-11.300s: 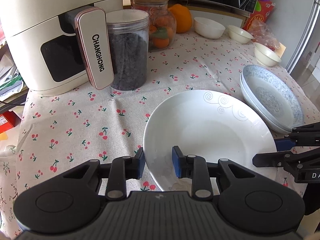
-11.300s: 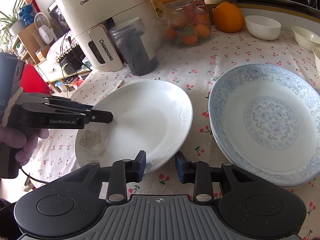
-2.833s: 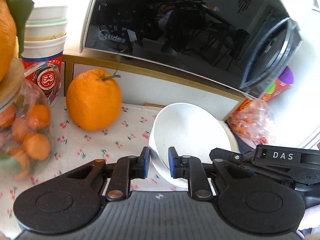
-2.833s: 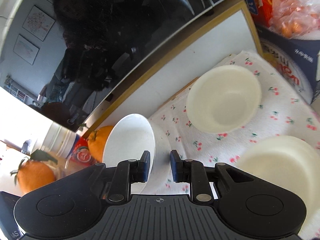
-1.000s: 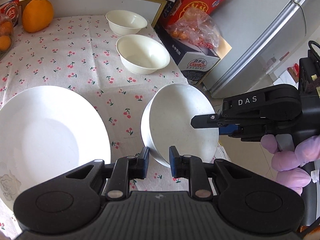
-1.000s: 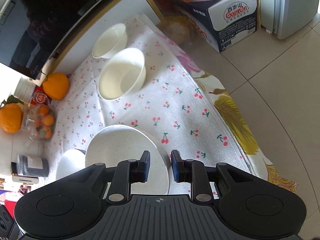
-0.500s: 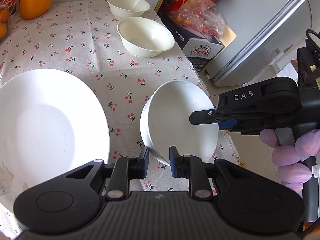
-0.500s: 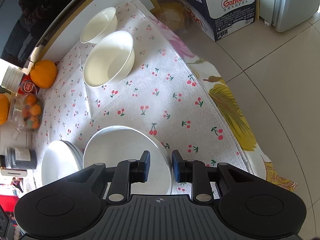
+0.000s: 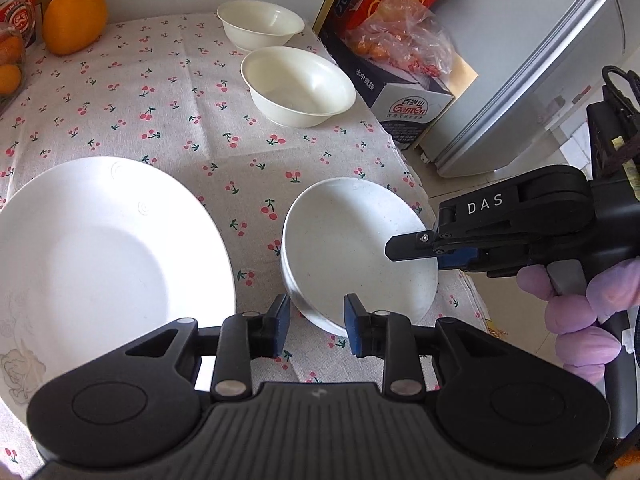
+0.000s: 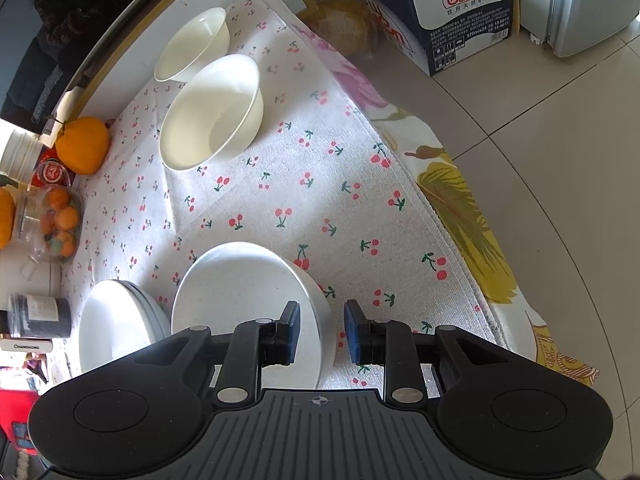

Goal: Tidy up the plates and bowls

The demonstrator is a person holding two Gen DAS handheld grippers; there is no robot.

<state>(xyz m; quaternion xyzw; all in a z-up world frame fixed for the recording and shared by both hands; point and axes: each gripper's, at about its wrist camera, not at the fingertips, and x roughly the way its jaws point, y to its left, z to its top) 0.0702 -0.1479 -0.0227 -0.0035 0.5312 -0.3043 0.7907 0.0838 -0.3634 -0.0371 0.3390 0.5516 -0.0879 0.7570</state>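
A white bowl (image 9: pixel 352 248) sits on the cherry-print tablecloth (image 9: pixel 168 120) near the table's right edge, toward the near corner, with both grippers at its rim. The left gripper (image 9: pixel 315 326) straddles the near part of the rim; its jaws have just been opening, and the blue pads (image 9: pixel 282 320) now stand slightly apart from the rim, which lies between them without being pinched. The right gripper (image 10: pixel 319 330) comes at the bowl (image 10: pixel 248 304) from the table's right edge, one finger inside the bowl and the other outside its wall, the gap narrow; from the left wrist view its upper finger reaches over the rim, but whether the pads press the wall cannot be told for sure. A hand in a purple glove (image 9: pixel 580 312) holds that gripper's handle. Just to the left of the bowl lies a large white plate (image 9: pixel 100 264), close to it but not touching; in the right wrist view it shows as the top of a small stack of plates (image 10: pixel 116 320). Farther back along the right edge stand two cream bowls, the nearer one (image 9: pixel 298 86) larger and the farther one (image 9: pixel 260 24) close to the back edge, just beside each other. An orange fruit (image 9: pixel 74 18) rests at the back left of the cloth. Off the table to the right, on the tiled floor, stands a cardboard box (image 10: pixel 460 8) printed with a brand name, with a bag of small orange things (image 9: pixel 400 36) on top.
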